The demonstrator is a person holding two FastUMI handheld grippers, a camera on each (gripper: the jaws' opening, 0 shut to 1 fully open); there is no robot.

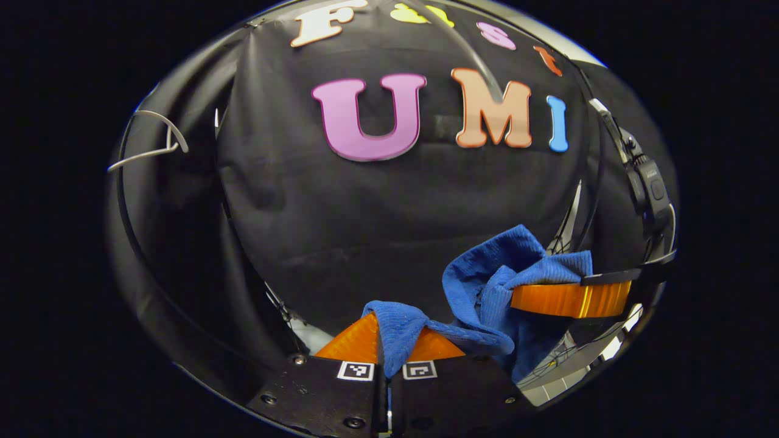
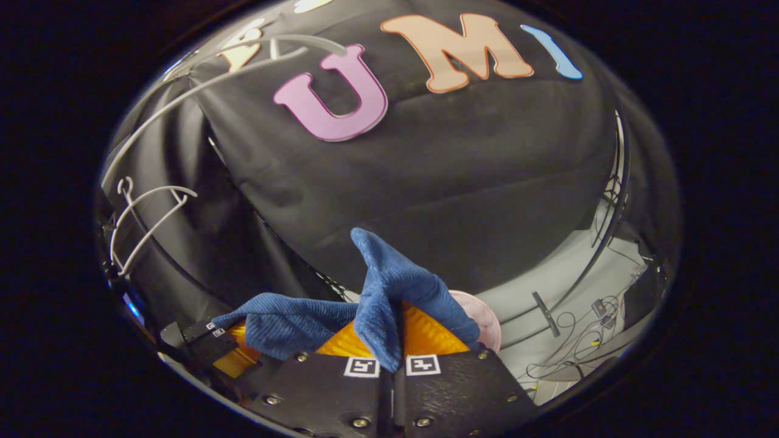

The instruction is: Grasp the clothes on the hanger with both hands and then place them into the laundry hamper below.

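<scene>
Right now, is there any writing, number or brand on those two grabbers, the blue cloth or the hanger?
No readable text.
Left gripper and right gripper: square black-and-white markers, which are patterns, not letters.
Blue cloth: no print or tag visible.
Hanger: plain white, no marks.

Deep blue ribbed clothes [image 1: 487, 292]. Orange fingers [image 2: 426, 334] and black bodies with black-and-white square markers on each hand-held gripper [image 2: 394, 340]. White wire hanger [image 2: 146, 213]. Pale pink laundry hamper [image 2: 487, 325].
</scene>
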